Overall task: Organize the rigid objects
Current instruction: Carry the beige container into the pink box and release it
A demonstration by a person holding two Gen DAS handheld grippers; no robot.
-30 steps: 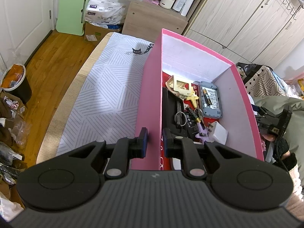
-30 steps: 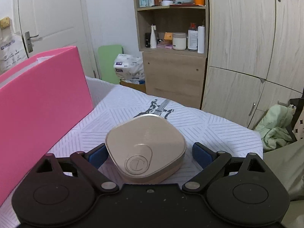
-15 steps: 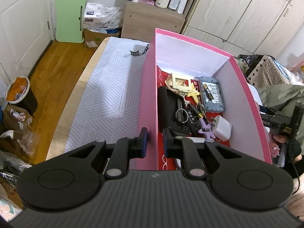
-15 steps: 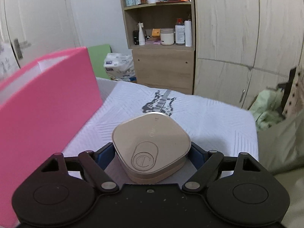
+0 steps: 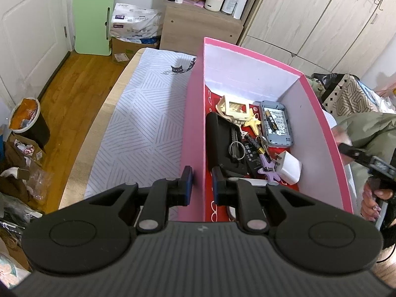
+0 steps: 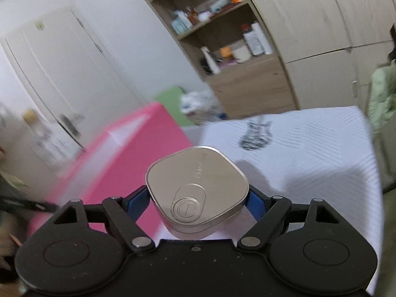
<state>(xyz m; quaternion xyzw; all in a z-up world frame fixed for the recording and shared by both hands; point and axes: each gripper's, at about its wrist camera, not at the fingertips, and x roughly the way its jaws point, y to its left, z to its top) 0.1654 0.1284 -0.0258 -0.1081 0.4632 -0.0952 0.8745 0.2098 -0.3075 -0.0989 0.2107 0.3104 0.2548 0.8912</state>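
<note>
Left tool (image 5: 201, 182) clamped astride the near left wall of the pink box (image 5: 195, 113), one pad outside, one inside, steadying it on the striped worktop (image 5: 146, 113). Right tool (image 6: 198, 201) closed on a rounded-square beige compact case (image 6: 196, 185), blue pads pressing its two side edges, case carried in the air above the worktop cover and just right of the box's pink outer wall. Inside the box already: a black pouch (image 5: 219, 138), a key ring (image 5: 236, 147), a cream plastic frame piece (image 5: 234, 110), a grey device with its battery bay open (image 5: 276, 123), a white charger plug (image 5: 289, 167), a purple guitar charm (image 5: 268, 168). Step in hand, by the look of it: carrying the case over the rim and into the box. Best done by lifting clear of the pink wall before crossing, keeping the case level so the smooth edges do not slip between the pads, aiming for the bare red floor near the far white wall (image 5: 247, 76), lowering close to the bottom before letting go, and holding the left grip firm so the light cardboard does not shift or tip.
</note>
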